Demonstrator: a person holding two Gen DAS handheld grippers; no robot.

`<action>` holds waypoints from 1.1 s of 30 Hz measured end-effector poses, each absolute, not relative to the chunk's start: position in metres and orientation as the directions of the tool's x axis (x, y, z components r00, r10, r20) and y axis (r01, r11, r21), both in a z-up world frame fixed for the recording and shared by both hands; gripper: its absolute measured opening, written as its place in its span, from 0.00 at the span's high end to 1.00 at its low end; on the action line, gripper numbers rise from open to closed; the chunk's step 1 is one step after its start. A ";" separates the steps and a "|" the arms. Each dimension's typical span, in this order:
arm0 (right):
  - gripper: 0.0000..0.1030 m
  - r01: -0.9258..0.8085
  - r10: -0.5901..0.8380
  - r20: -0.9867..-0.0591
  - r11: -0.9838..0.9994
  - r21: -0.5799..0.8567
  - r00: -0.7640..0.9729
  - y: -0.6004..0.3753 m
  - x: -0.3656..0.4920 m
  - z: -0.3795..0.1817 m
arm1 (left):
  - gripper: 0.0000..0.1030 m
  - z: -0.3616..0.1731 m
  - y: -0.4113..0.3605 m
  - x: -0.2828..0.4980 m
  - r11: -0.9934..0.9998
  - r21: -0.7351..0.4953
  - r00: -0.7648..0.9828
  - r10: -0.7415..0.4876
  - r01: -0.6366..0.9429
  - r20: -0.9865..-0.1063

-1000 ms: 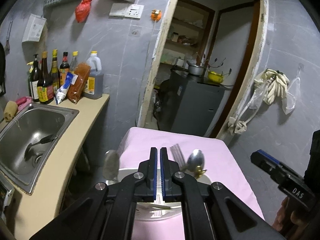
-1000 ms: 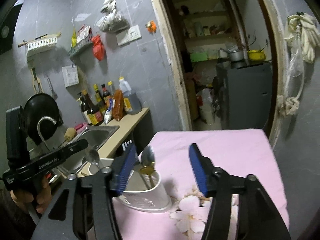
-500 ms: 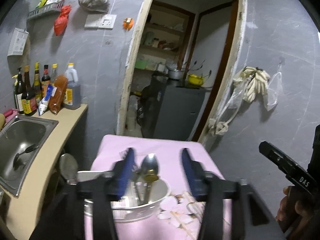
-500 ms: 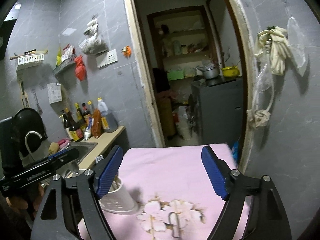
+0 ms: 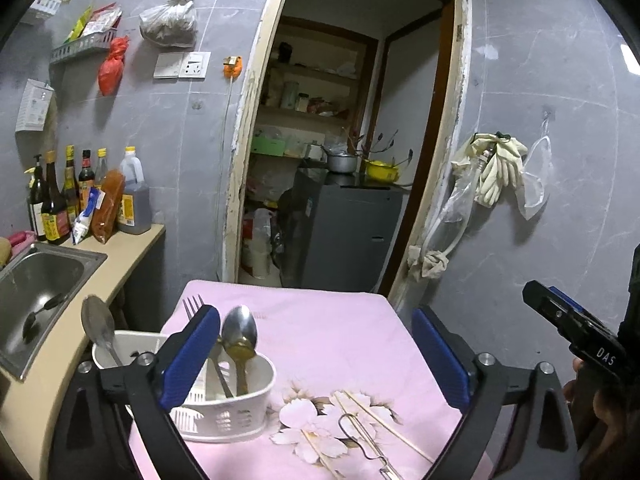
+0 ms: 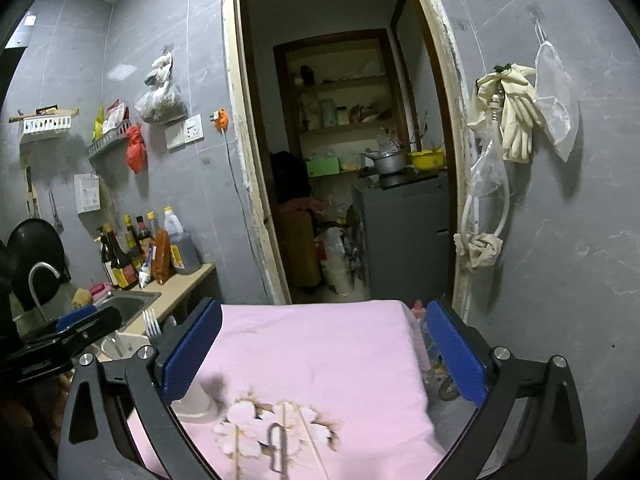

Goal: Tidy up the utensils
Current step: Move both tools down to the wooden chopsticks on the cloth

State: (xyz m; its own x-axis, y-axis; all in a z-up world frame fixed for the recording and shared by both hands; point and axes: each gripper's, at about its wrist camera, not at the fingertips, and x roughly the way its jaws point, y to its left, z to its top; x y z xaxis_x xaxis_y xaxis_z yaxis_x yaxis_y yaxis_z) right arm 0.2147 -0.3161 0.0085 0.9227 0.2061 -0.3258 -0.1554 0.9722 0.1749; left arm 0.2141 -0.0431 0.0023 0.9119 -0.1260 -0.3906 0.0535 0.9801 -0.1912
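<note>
A white utensil holder (image 5: 224,408) stands on the pink tablecloth (image 5: 328,332) at the left. It holds a spoon (image 5: 239,334), a fork (image 5: 194,305) and another spoon (image 5: 98,326). Wooden chopsticks (image 5: 384,424) and a wire utensil (image 5: 362,440) lie on the cloth's flower print. My left gripper (image 5: 316,356) is open and empty above the cloth. My right gripper (image 6: 324,350) is open and empty; the wire utensil (image 6: 276,446) and the chopsticks (image 6: 236,440) lie below it, and the holder (image 6: 192,400) sits behind its left finger.
A steel sink (image 5: 36,288) and counter with sauce bottles (image 5: 80,200) stand left of the table. A doorway (image 5: 340,160) opens behind onto a grey cabinet (image 5: 352,236). The grey wall (image 5: 560,200) with hung gloves is on the right.
My left gripper opened from shut and pulled back from the holder. My right gripper widened and swung right, so the chopsticks and wire utensil came into view.
</note>
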 end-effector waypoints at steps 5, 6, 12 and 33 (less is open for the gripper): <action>0.03 -0.172 0.223 -0.352 0.970 0.173 0.909 -0.332 0.219 -0.008 | 0.05 -0.012 -0.065 0.207 0.989 -0.145 0.911 -0.088 0.031 -0.404; 0.03 -0.172 0.225 -0.362 0.970 0.174 0.905 -0.336 0.221 -0.013 | 0.05 -0.016 -0.069 0.205 0.990 -0.138 0.910 -0.079 0.025 -0.406; 0.03 -0.182 0.237 -0.414 0.969 0.168 0.879 -0.348 0.231 -0.039 | 0.05 -0.045 -0.081 0.196 0.989 -0.149 0.885 -0.046 -0.027 -0.463; 0.03 -0.320 0.376 -0.611 0.925 0.205 0.696 -0.313 0.287 -0.167 | 0.05 -0.149 -0.074 0.222 0.953 -0.218 0.714 -0.002 -0.212 -0.700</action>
